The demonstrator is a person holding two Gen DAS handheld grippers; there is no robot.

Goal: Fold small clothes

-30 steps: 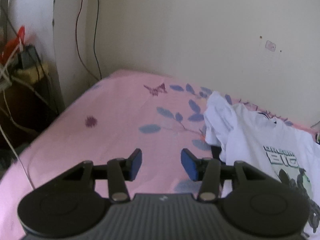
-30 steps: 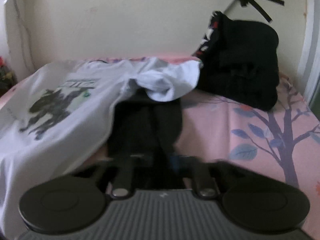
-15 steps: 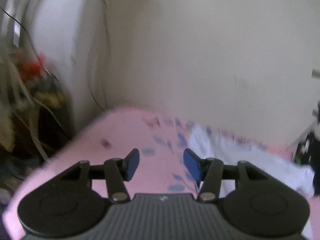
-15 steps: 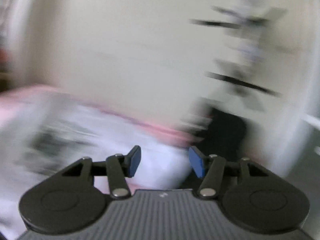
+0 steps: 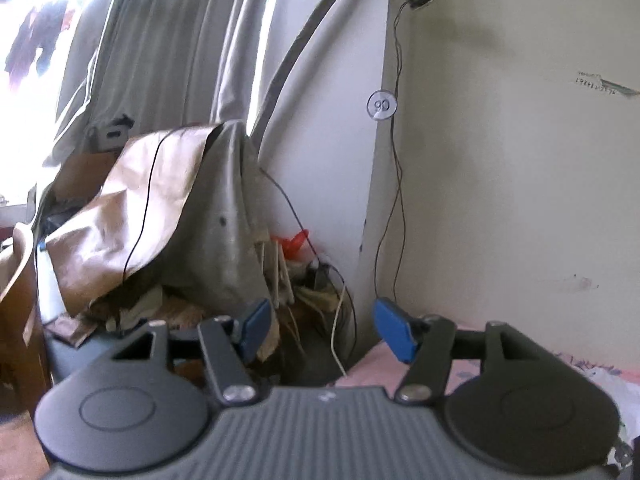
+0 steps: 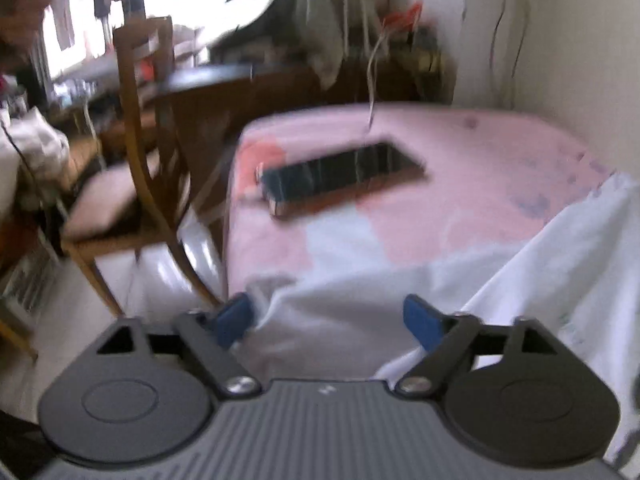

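- The left hand-held gripper [image 5: 322, 330] is held with its blue pads spread apart and nothing between them, pointed at the room corner beside the bed.
- In that view a brown and grey cloth-draped heap [image 5: 176, 208] sits left of the corner, and thin black wires [image 5: 394, 184] run down the wall.
- Only a strip of the pink bedsheet [image 5: 576, 360] shows at lower right.
- The right hand-held gripper [image 6: 330, 322] is also spread wide and grips nothing; the white shirt [image 6: 500, 280] lies on the bed directly ahead of it, its edge just beside the left pad.
- Farther along the pink bedsheet [image 6: 460, 148] lies a dark flat rectangular object [image 6: 340, 178], blurred, with a thin cable running to it.
- A wooden chair [image 6: 136, 168] stands on the floor left of the bed.
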